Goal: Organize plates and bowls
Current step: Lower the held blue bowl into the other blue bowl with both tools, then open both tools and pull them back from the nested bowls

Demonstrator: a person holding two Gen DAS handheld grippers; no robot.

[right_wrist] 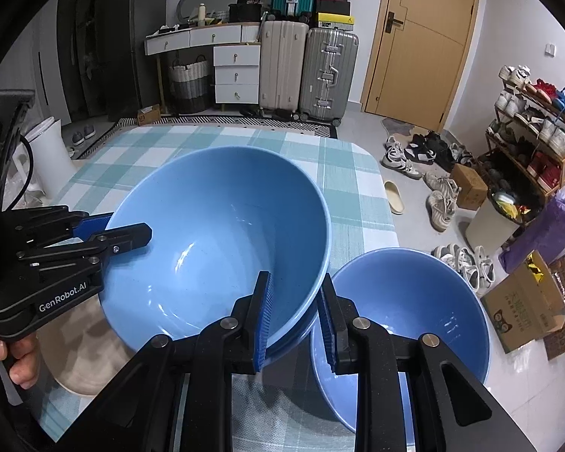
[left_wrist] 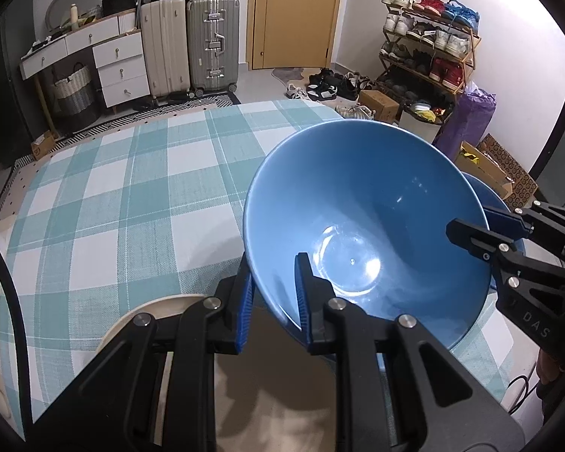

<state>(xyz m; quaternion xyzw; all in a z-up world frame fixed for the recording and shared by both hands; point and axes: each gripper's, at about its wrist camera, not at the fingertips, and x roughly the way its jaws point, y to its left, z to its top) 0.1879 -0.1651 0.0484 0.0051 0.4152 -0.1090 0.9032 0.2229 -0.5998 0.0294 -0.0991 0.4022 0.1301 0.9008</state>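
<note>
Claws (left_wrist: 273, 301) (right_wrist: 293, 320) clamp blue bowl (right_wrist: 214, 241) rim, opposite sides.

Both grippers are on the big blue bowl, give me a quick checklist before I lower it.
1. Left gripper shut on the large blue ceramic bowl rim: ok.
2. Right gripper shut on the opposite rim: ok.
3. Bowl empty: ok.
4. Smaller blue bowl stands apart on the right: ok.
5. Beige round plate beneath is bare: cannot tell.
6. Bowl level: not ok, tilted.
</note>
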